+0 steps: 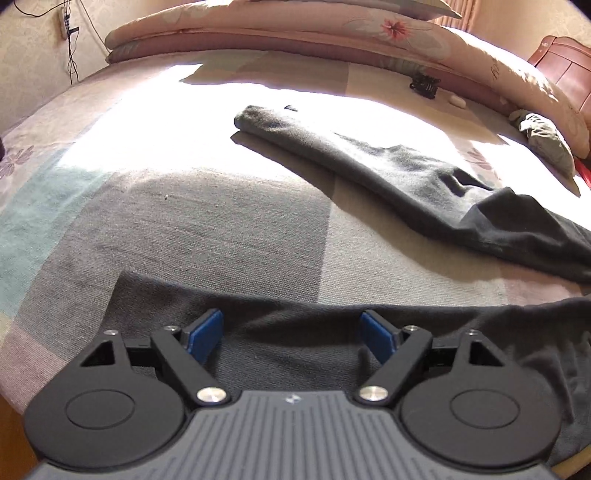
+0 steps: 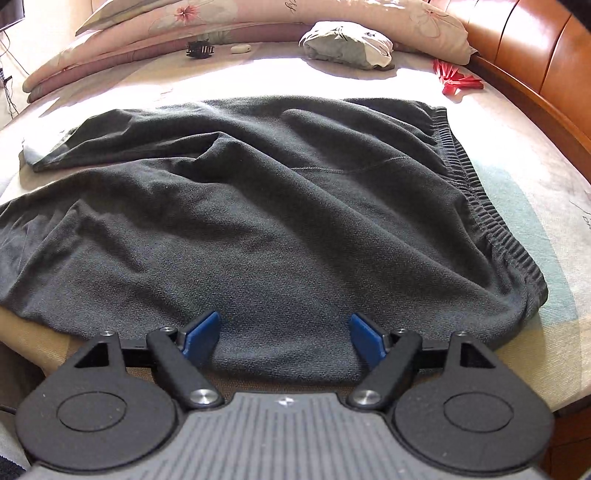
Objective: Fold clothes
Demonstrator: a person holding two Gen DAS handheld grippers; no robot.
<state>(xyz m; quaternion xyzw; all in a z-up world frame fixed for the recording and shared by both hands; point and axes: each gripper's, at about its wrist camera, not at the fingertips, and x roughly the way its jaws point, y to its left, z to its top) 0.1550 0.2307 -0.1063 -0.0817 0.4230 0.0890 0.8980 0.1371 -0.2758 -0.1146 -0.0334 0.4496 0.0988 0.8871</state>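
A pair of dark grey sweatpants [image 2: 280, 206] lies spread on the bed, its ribbed waistband [image 2: 491, 218] to the right. One leg [image 1: 388, 170] stretches away across the sunlit sheet in the left wrist view; the other leg [image 1: 295, 343] lies along the bed's near edge. My left gripper [image 1: 293, 334] is open, its blue pads [image 1: 205, 338] hovering over that near leg with cloth below but not pinched. My right gripper [image 2: 286, 336] is open too, its blue pads [image 2: 365, 338] spread above the near hem of the seat, not pressing on it.
Folded floral quilts [image 2: 221, 18] line the far side of the bed. A crumpled pale garment [image 2: 347, 44], a black hair clip [image 2: 199, 50], a small white object [image 2: 241, 48] and red items [image 2: 458, 79] lie beyond the pants. A wooden headboard [image 2: 528, 55] stands at right.
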